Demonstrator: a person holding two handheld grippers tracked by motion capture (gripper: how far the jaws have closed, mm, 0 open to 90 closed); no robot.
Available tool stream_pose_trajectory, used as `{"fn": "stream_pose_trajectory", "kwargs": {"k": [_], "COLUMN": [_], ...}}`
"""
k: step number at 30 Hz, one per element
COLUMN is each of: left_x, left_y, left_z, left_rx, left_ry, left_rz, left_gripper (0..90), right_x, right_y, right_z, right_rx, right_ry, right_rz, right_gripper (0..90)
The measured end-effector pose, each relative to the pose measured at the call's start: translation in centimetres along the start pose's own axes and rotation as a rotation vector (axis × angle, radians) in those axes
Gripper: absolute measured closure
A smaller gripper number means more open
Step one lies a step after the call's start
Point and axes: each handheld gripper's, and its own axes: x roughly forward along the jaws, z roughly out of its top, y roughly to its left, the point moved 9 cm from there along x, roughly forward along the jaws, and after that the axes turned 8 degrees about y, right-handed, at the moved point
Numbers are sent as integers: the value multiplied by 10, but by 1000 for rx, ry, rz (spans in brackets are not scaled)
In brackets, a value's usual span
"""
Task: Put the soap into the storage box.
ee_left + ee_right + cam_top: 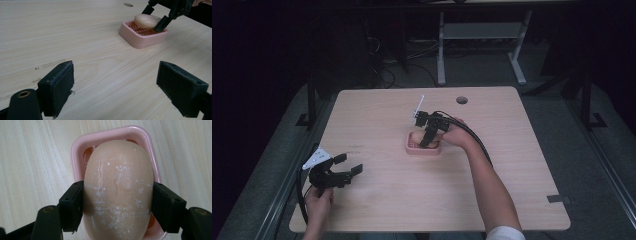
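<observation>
Gripping soap [118, 192] over pink dish [77, 152], right gripper [117, 205] clamped; left gripper [115, 87] released, bare table [62, 32] around.

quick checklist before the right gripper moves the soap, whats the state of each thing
1. Right gripper has a pad on each side of the soap: ok, both pads lie against its flanks.
2. Grip firm enough to lift: cannot tell.
3. Soap against the pink soap dish: it sits in or just over the dish; whether it has left the ribs, cannot tell.
4. Dish flat on the table: ok.
5. Left gripper out of the way: ok, open, near the table's left front, apart from the dish.
6. Table around the dish bare: ok.
</observation>
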Motion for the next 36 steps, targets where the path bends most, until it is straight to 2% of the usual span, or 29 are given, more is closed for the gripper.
{"fn": "stream_pose_trajectory", "kwargs": {"k": [36], "left_x": [-2], "left_y": [1], "left_z": [0], "left_rx": [-3], "left_ry": [-7], "left_rz": [-2], "left_gripper": [142], "right_x": [4], "right_y": [-1], "right_z": [1], "right_rx": [0], "right_ry": [8], "right_rz": [1], "right_gripper": [313]}}
